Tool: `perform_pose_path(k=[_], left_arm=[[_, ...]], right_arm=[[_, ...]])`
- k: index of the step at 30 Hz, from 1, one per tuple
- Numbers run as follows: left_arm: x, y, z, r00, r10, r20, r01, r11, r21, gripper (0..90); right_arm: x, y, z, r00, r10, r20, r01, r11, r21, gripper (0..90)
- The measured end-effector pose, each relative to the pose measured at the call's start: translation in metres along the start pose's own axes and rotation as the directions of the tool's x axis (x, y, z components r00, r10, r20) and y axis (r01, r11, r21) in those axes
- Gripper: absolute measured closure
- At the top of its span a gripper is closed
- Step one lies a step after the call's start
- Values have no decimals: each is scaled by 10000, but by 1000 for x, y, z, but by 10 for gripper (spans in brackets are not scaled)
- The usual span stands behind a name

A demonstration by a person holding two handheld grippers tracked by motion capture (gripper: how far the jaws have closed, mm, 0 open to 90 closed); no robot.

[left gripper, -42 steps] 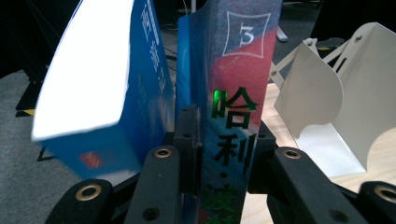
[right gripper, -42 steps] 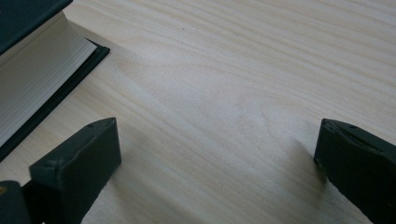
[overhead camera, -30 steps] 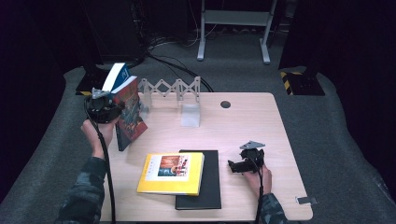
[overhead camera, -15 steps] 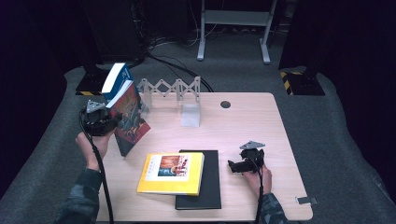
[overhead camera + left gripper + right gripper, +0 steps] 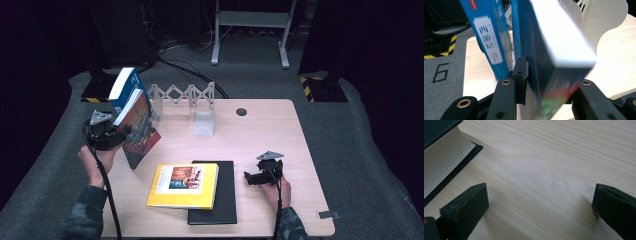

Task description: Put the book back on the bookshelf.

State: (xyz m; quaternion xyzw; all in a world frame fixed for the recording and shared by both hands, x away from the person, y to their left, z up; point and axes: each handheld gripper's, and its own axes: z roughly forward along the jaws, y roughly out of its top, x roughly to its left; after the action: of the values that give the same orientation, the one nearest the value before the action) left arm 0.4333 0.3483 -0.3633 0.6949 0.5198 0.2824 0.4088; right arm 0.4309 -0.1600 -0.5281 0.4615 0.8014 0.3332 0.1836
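You're at a table (image 5: 260, 130) with an accordion rack (image 5: 182, 95) at its far edge, and the job in hand looks like standing books up at that rack. Two books lean there at the far-left corner: a blue one (image 5: 124, 85) behind, and a picture-cover book (image 5: 140, 127) in front of it, tilted with its lower edge on the table.

Your left gripper (image 5: 116, 136) has that front book between its jaws. In the left gripper view the book (image 5: 554, 57) runs up from between the two jaws, and the left pad sits just beside its cover; whether it presses is too close to call. The jaws have just been opening with the book between them, so I judge you're letting it go.

Your right gripper (image 5: 251, 178) rests on the table with its jaws spread and nothing between them, just right of the black book (image 5: 217, 200) that lies under the yellow book (image 5: 182, 186).

Next: open the left jaws fully and back out without nudging the lean, then go for the yellow book.
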Motion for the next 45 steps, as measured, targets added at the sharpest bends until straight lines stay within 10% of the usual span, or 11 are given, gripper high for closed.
perform_pose_path(k=[9,14,23,45], left_arm=[[-3,34,8,9992,382,144,-390,9974,611,594],[-14,51,21,9912,1317,-128,-1293,9847,1172,616],[-21,63,34,9833,1783,-367,-1685,9677,1874,709],[-10,82,31,9951,787,-604,-719,9916,1078,729]], right_arm=[[-1,0,0,9998,-200,2,200,9998,0,3],[-1,-1,0,9999,-136,18,136,9999,-63,7],[-2,-1,-1,9999,-147,15,148,9999,-75,11],[-2,-1,-1,9999,-152,22,152,9999,-77,13]])
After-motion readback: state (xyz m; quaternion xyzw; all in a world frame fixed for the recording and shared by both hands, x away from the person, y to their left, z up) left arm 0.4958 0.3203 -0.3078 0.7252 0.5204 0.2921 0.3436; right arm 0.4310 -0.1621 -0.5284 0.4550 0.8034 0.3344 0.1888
